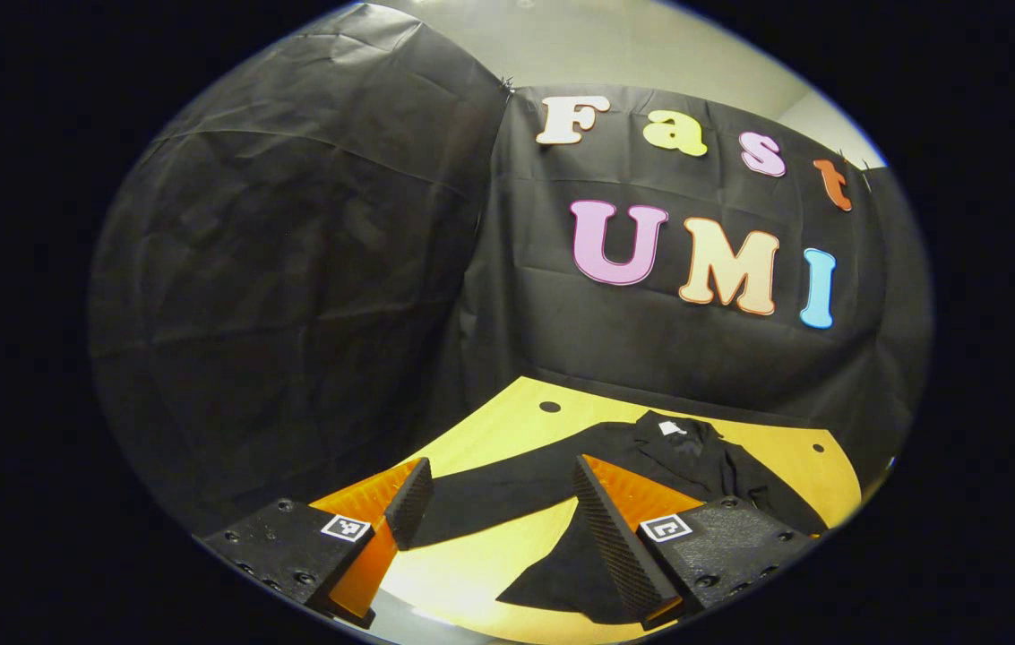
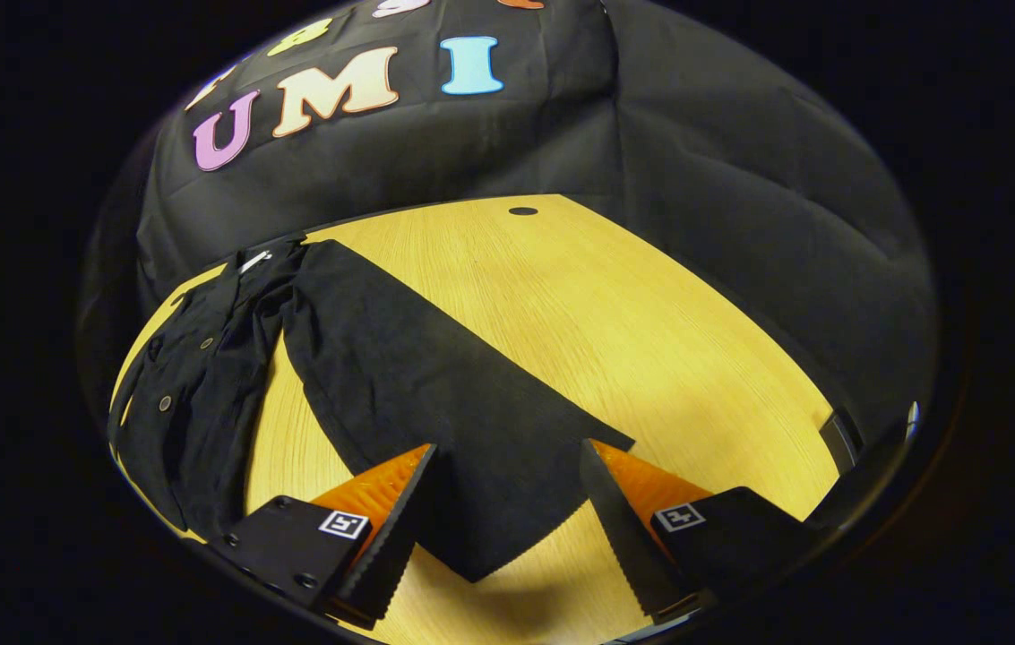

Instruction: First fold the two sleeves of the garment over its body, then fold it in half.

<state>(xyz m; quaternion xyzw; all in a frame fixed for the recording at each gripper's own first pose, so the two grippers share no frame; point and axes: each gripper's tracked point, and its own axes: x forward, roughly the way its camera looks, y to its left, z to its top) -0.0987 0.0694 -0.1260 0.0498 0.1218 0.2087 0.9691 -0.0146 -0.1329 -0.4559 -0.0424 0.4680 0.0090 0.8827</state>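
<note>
In the left gripper view the left gripper (image 1: pixel 498 528) has its jaws spread wide with nothing between them — both fingers hang above the surface (image 1: pixel 489 555), touching no cloth. Straight ahead of the gap lies one sleeve (image 1: pixel 507 488) of the black garment (image 1: pixel 695 466), stretched flat across the light wood from behind one finger to behind the other. Past the right-hand finger (image 1: pixel 619 537) a darker fold of the same garment spreads out toward the near edge. Farther out, ahead and to the right of the jaws, sits the rumpled body with its collar and a small white tag (image 1: pixel 671 428). A dark round hole (image 1: pixel 550 407) marks the surface beyond the sleeve, just before the black cloth wall.

In the right gripper view the right gripper (image 2: pixel 507 528) likewise has its jaws parted and empty, held above the surface (image 2: pixel 650 340). The cuff end of the other sleeve (image 2: pixel 435 394) lies directly between and just ahead of the two fingers, its corner reaching under the gap. From there the sleeve runs away and to the left, flat, up to the shoulder. The bunched body of the garment (image 2: pixel 193 394), with its buttons, lies well off to the left of the left-hand finger (image 2: pixel 391 537) — near the surface's edge.
</note>
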